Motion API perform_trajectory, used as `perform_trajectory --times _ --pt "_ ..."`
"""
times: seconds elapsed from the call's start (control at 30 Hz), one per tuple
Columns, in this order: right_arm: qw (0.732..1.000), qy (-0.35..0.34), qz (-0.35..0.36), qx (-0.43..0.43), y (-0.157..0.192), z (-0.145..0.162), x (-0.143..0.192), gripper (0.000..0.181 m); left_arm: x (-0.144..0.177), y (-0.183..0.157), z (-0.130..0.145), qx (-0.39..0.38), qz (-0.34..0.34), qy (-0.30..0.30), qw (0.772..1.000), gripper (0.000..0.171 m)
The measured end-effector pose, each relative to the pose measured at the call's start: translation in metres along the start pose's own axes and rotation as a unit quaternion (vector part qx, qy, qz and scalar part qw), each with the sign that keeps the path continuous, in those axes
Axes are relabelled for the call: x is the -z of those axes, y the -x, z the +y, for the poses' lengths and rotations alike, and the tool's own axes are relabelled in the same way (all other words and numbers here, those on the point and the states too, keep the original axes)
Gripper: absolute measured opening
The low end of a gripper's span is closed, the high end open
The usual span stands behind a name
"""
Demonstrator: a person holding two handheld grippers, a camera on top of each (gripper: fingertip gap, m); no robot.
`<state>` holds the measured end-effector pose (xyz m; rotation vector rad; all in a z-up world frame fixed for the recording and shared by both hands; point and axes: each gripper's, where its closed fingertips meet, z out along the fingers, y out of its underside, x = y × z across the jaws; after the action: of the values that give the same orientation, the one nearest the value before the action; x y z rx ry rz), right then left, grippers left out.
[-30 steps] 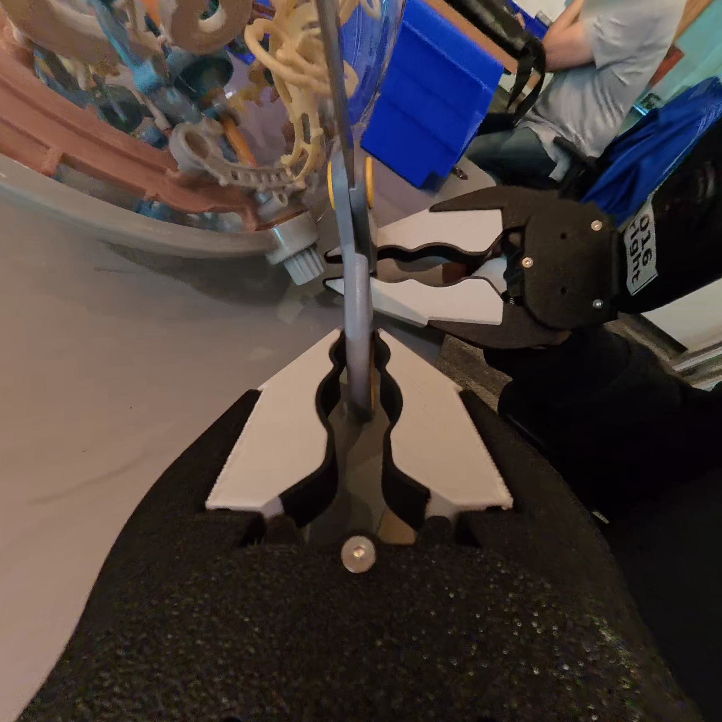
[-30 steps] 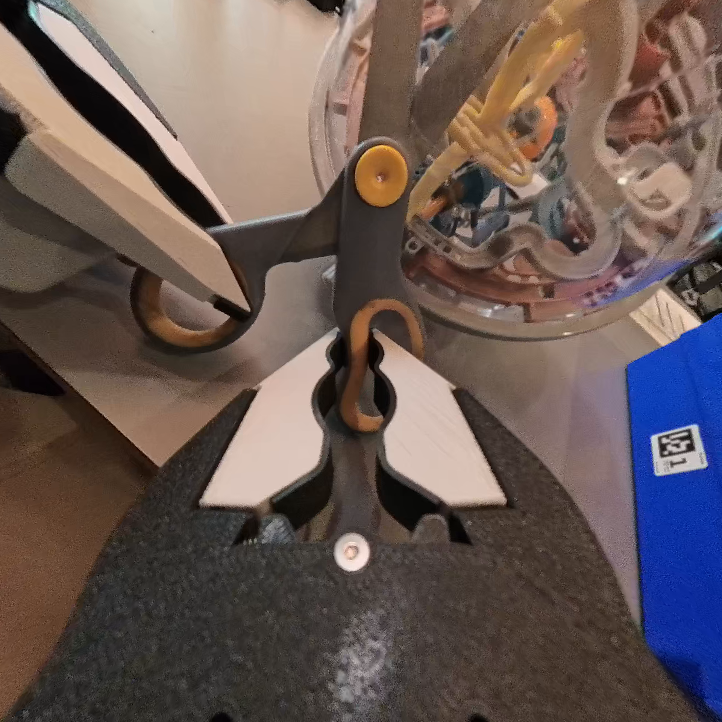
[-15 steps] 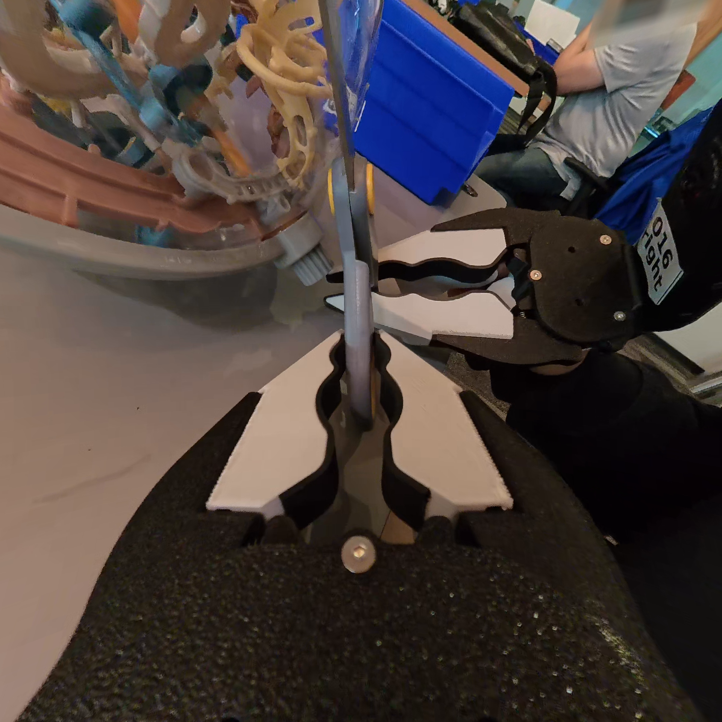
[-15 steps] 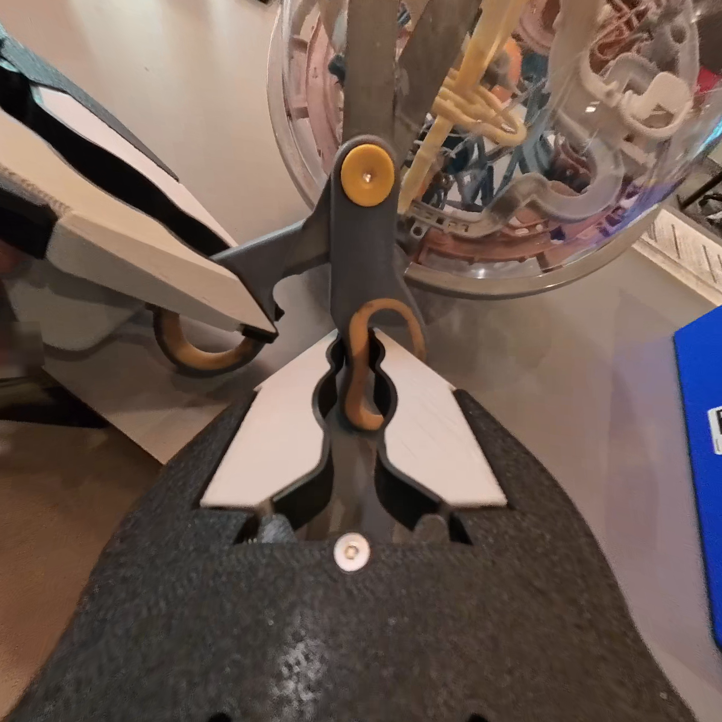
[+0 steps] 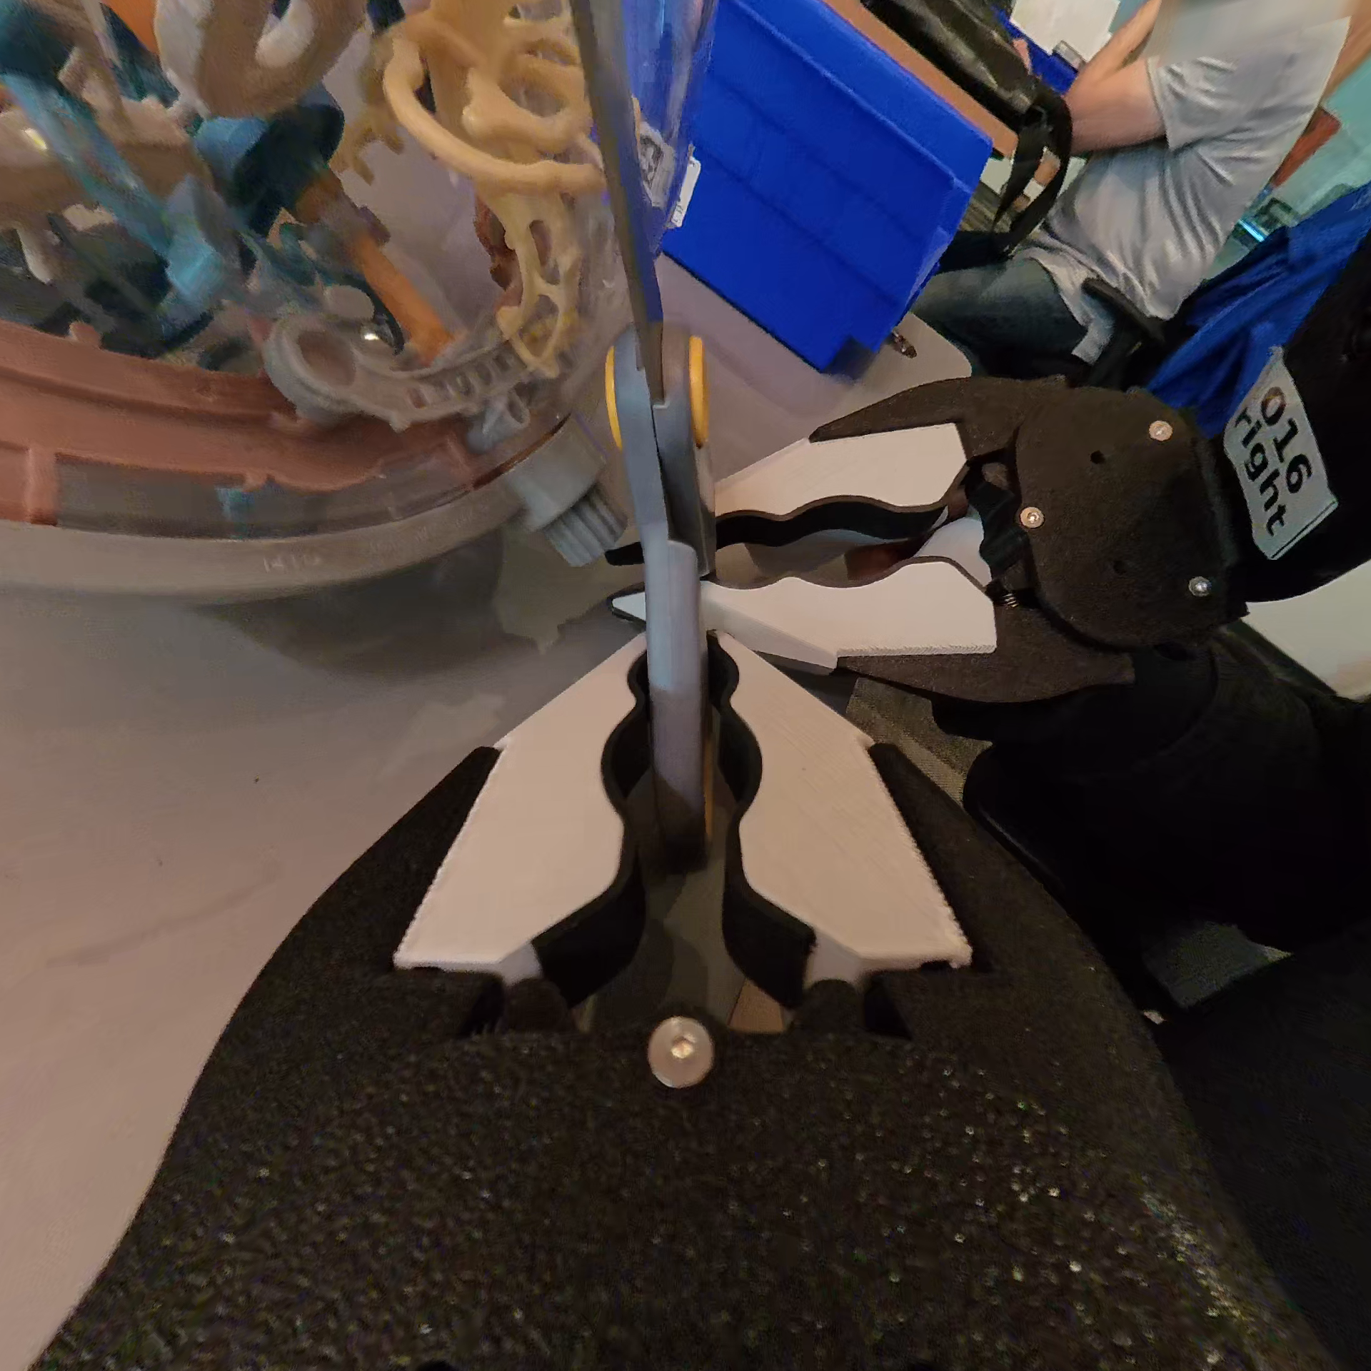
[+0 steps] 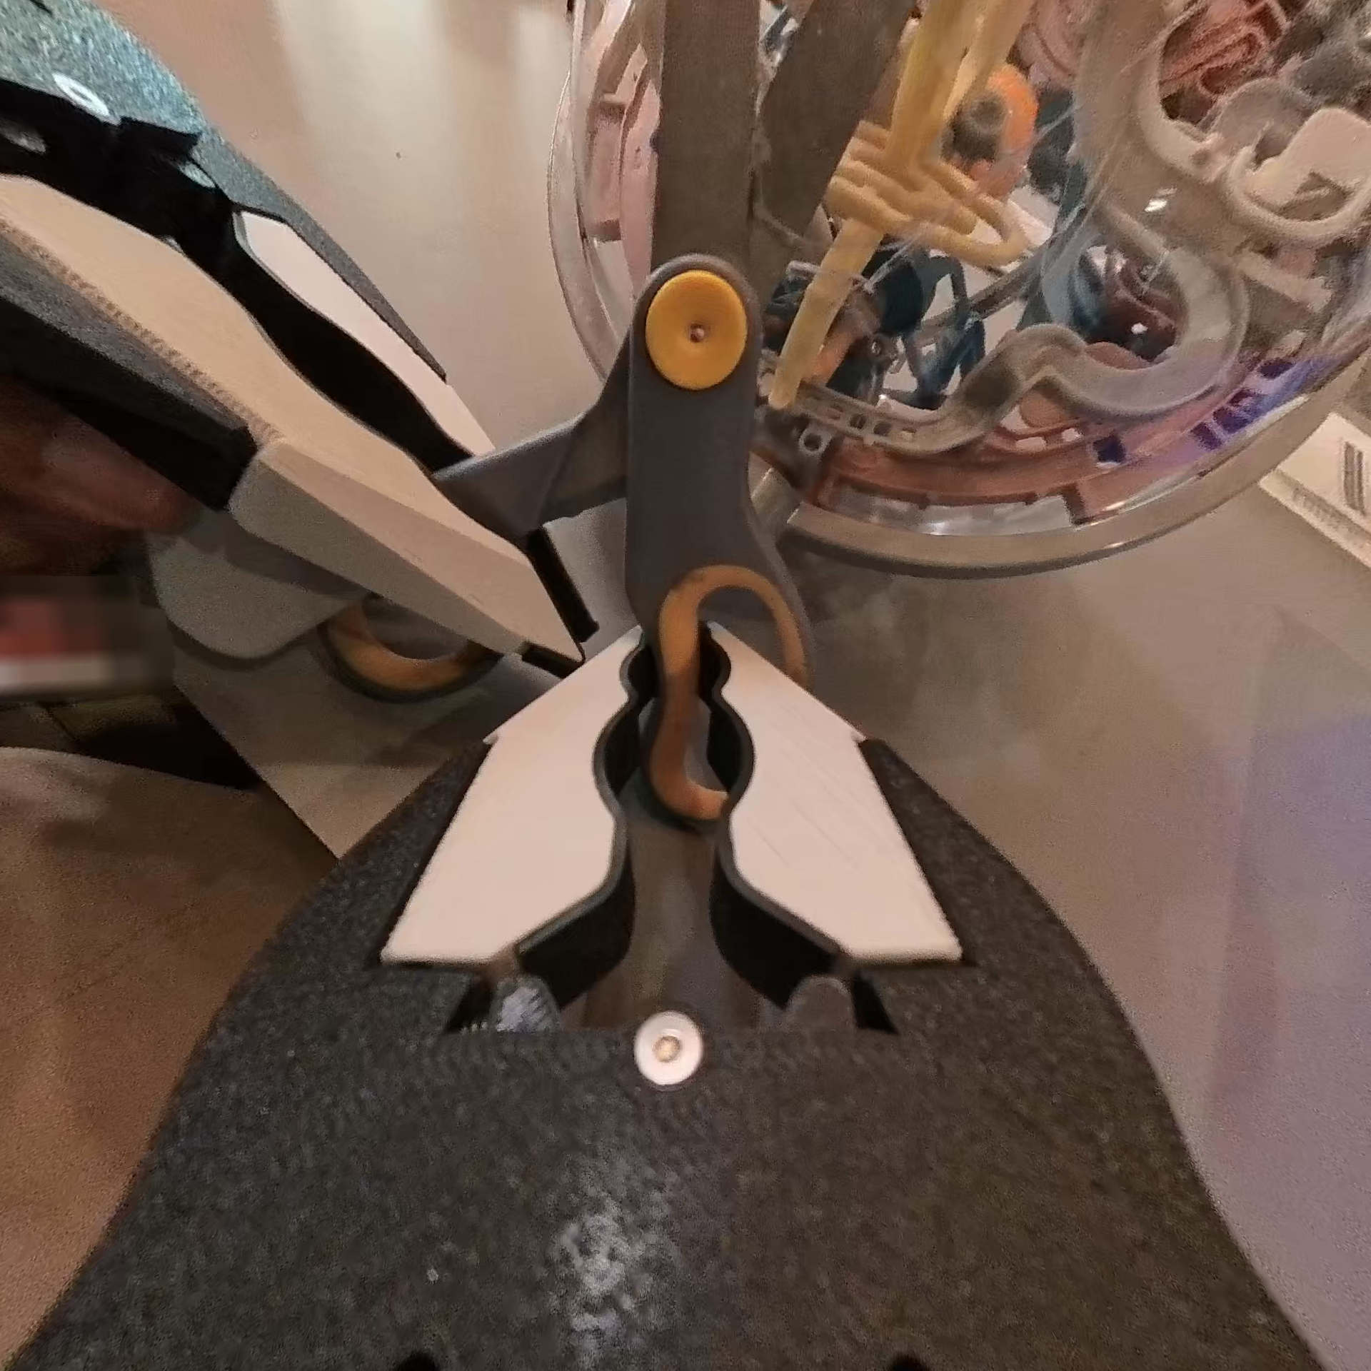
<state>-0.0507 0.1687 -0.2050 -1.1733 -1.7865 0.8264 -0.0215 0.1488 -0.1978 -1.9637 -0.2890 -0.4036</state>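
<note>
A pair of grey scissors (image 6: 686, 475) with a yellow pivot and yellow-lined handle loops is held by both grippers. My right gripper (image 6: 679, 668) is shut on one handle loop. My left gripper (image 5: 675, 668) is shut on the other handle, seen edge-on as scissors (image 5: 668, 564). The left gripper also shows in the right wrist view (image 6: 415, 549), and the right gripper in the left wrist view (image 5: 668, 571). The blades stand slightly apart and point up, close to a clear plastic maze sphere (image 6: 1039, 297), which also shows in the left wrist view (image 5: 245, 297).
The sphere rests on a grey table (image 5: 185, 742) near its edge. A blue bin (image 5: 816, 185) stands behind on the table. A seated person (image 5: 1187, 148) is at the far right. Floor (image 6: 111, 927) lies below the table edge. Left and right tips are no more than a few centimetres apart.
Both grippers with the scissors have moved closer to the sphere. The handles have come nearer together and the blades stand less far apart.
</note>
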Motion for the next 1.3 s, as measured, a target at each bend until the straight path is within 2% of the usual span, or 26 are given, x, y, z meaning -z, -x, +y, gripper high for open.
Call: perform_trajectory --times 0.1,0.27,0.37,0.53,0.67,0.77,0.8,0.9,1.0,1.1,1.3 --pt "0.999 -0.008 -0.008 -0.041 -0.002 0.0 -0.001 0.008 -0.001 0.0 -0.005 0.005 0.005 -0.012 1.0 0.006" --pt "0.998 -0.01 0.014 -0.067 -0.008 0.0 -0.003 0.009 0.0 0.005 -0.007 -0.016 -0.031 -0.017 0.999 0.011" --pt "0.996 -0.02 0.006 -0.09 -0.009 0.001 0.0 0.009 0.014 0.011 0.003 -0.04 -0.059 0.0 0.997 0.03" --pt "0.997 -0.019 0.007 -0.081 -0.006 0.001 -0.001 0.009 0.035 0.014 -0.002 -0.015 -0.056 -0.022 0.998 0.033" --pt "0.998 -0.01 0.02 -0.056 -0.003 0.002 -0.002 0.009 0.033 0.022 0.0 -0.053 -0.103 -0.021 0.993 0.029" --pt "0.999 -0.005 0.028 -0.033 0.001 0.002 -0.003 0.009 0.028 0.03 0.002 -0.098 -0.158 -0.014 0.982 0.017" --pt "0.999 -0.006 0.023 -0.038 0.004 0.001 -0.003 0.009 0.026 0.03 0.002 -0.119 -0.173 -0.012 0.978 0.007" --pt "0.999 -0.009 0.016 -0.048 0.011 -0.002 -0.004 0.009 0.024 0.039 0.004 -0.154 -0.225 0.009 0.962 0.0" --pt "0.999 -0.003 0.032 -0.038 0.011 -0.002 -0.005 0.009 0.022 0.044 0.007 -0.14 -0.226 0.023 0.964 0.0" --pt "0.999 0.0 0.046 -0.028 0.013 -0.003 -0.007 0.009 0.023 0.053 0.008 -0.148 -0.267 0.035 0.952 0.0" --pt "0.998 0.007 0.054 -0.031 0.014 -0.004 -0.008 0.009 0.023 0.058 0.008 -0.141 -0.284 0.04 0.947 0.0"
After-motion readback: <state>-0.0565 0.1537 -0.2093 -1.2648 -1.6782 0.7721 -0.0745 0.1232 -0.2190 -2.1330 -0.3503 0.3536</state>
